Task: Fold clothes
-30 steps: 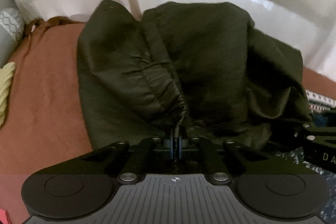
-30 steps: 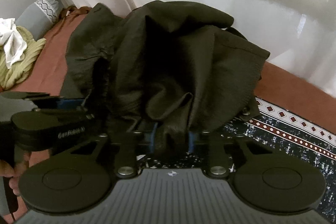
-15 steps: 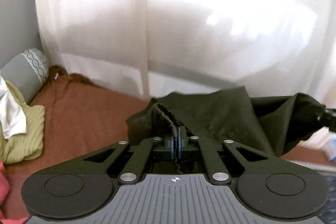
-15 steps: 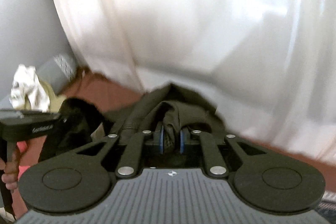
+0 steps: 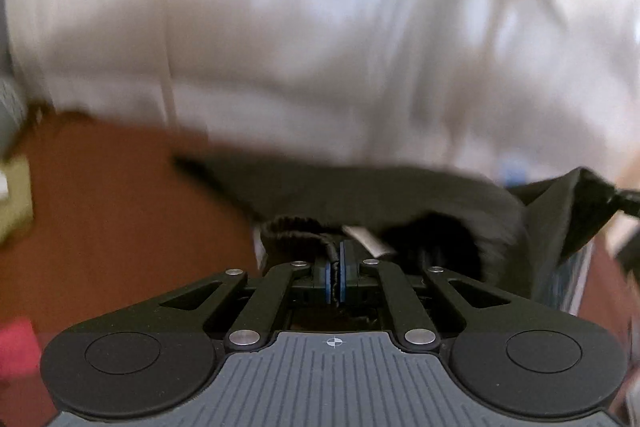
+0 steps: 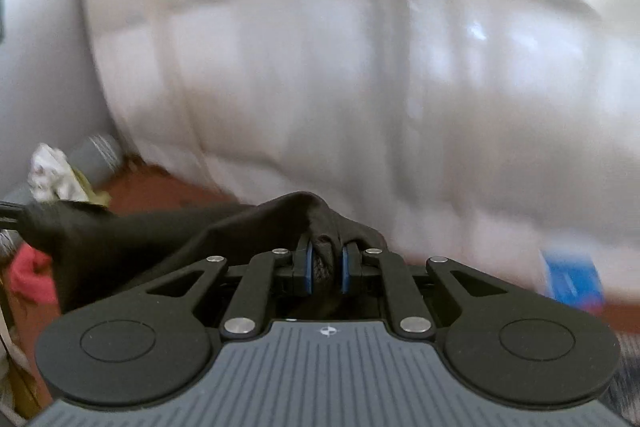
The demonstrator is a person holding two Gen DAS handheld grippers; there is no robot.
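Note:
A dark olive garment point(image 5: 360, 195) with an elastic gathered waistband hangs stretched between my two grippers, lifted off the brown bed cover point(image 5: 120, 211). My left gripper point(image 5: 339, 267) is shut on the waistband edge, the blue pads pinched tight on the cloth. My right gripper point(image 6: 324, 267) is shut on a thicker bunch of the same dark olive garment point(image 6: 168, 231), which runs off to the left toward the other gripper. In the left wrist view the cloth runs right to the other gripper's tip point(image 5: 624, 201). Both views are blurred by motion.
White curtains point(image 6: 320, 87) fill the background. A grey patterned pillow point(image 6: 96, 155) and a pile with white and yellow-green clothes point(image 6: 60, 175) lie at the left; a pink-red garment point(image 6: 32, 271) lies lower left. A blue object point(image 6: 572, 279) sits at the right by the curtain.
Both grippers have risen and tilted up with the garment, lifting it off the bed; it went from a heap in front of the cameras to a taut span between the grippers.

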